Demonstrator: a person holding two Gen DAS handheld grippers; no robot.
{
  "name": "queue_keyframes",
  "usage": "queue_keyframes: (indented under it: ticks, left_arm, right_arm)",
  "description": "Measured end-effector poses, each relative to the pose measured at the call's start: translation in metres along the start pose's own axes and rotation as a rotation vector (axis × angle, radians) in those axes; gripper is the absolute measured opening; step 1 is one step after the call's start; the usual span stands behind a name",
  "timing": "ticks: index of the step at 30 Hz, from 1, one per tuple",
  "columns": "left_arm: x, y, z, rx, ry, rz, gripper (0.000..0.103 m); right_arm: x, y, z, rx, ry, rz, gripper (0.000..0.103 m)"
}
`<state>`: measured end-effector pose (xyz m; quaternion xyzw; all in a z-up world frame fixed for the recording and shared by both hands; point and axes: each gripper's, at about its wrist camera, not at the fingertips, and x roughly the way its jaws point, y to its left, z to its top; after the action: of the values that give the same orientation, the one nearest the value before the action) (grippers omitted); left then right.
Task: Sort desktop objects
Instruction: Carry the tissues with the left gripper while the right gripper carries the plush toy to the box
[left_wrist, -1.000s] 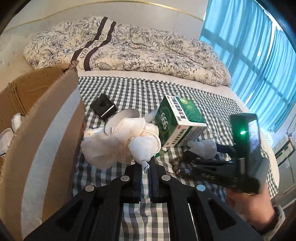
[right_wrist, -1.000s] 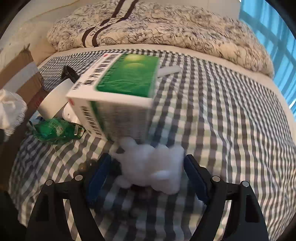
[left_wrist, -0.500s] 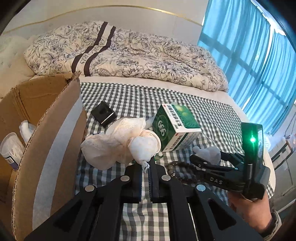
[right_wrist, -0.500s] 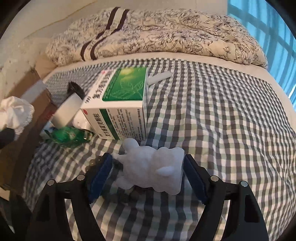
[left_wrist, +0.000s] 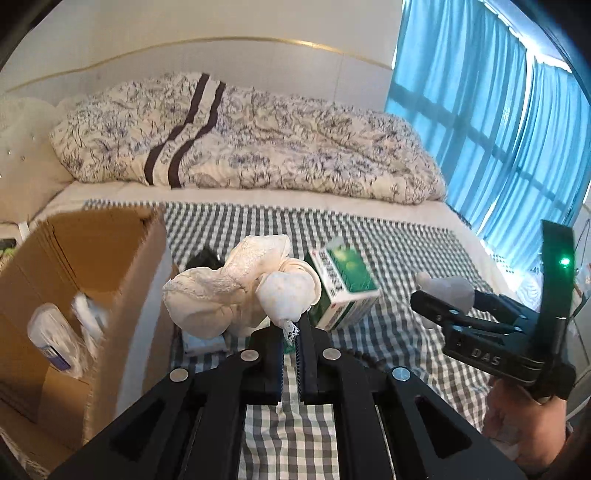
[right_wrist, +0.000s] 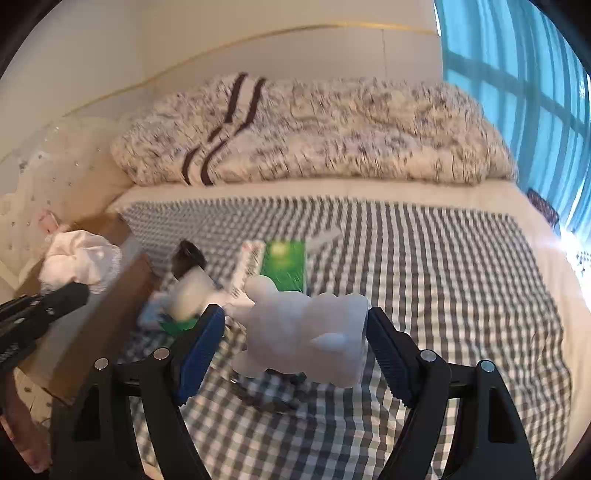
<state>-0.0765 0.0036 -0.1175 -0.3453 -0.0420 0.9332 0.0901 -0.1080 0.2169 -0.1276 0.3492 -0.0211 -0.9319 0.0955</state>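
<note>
Bottom centre of the left wrist view: left gripper (left_wrist: 290, 328), jaws nearly together, pinching the lace edge of a white cloth (left_wrist: 240, 291). Cloth bunches up above the fingertips, lifted off the bed, mid-frame. Same cloth shows at left edge of the right wrist view (right_wrist: 79, 260), above the box.

Cardboard box (left_wrist: 92, 288) sits left of frame in the left view, open top, a white bottle (left_wrist: 51, 336) and some pale items inside, blurred. Cloth is beside the box's right wall, not over the opening as far as I can tell.

Right gripper (right_wrist: 295, 332), lower centre of the right view: blue pads (right_wrist: 201, 339) set wide, a white toy (right_wrist: 306, 328) between them. Right pad touches the toy's side; left pad looks slightly clear of it, so can't tell if the grip is firm. In the left view the toy (left_wrist: 445, 286) sits at the tips of the right gripper, right of frame, raised above the checked sheet (left_wrist: 388, 236). A hand (left_wrist: 524, 428) holds that gripper at lower right; green LED lit on its body.

Green carton (left_wrist: 343, 288) lies on the sheet, centre, just right of the cloth; in the right view it is behind the toy (right_wrist: 284, 264). A dark object (right_wrist: 188, 256) lies left of it, mostly hidden in the left view. Quilt (left_wrist: 258, 147) across the top, blue curtain (left_wrist: 498, 129) upper right.
</note>
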Motion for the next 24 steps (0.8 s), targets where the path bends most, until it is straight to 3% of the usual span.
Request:
queue_keyframes:
  ticks: [14,24]
  left_arm:
    - [-0.068,-0.001,0.046,0.038,-0.153,0.029,0.005]
    - [-0.089,0.007,0.058,0.048,-0.193,0.053,0.005]
  right_arm:
    - [-0.092,0.040,0.050,-0.053,-0.186,0.045,0.078]
    - [-0.109,0.062,0.062,-0.076,-0.215,0.063,0.078]
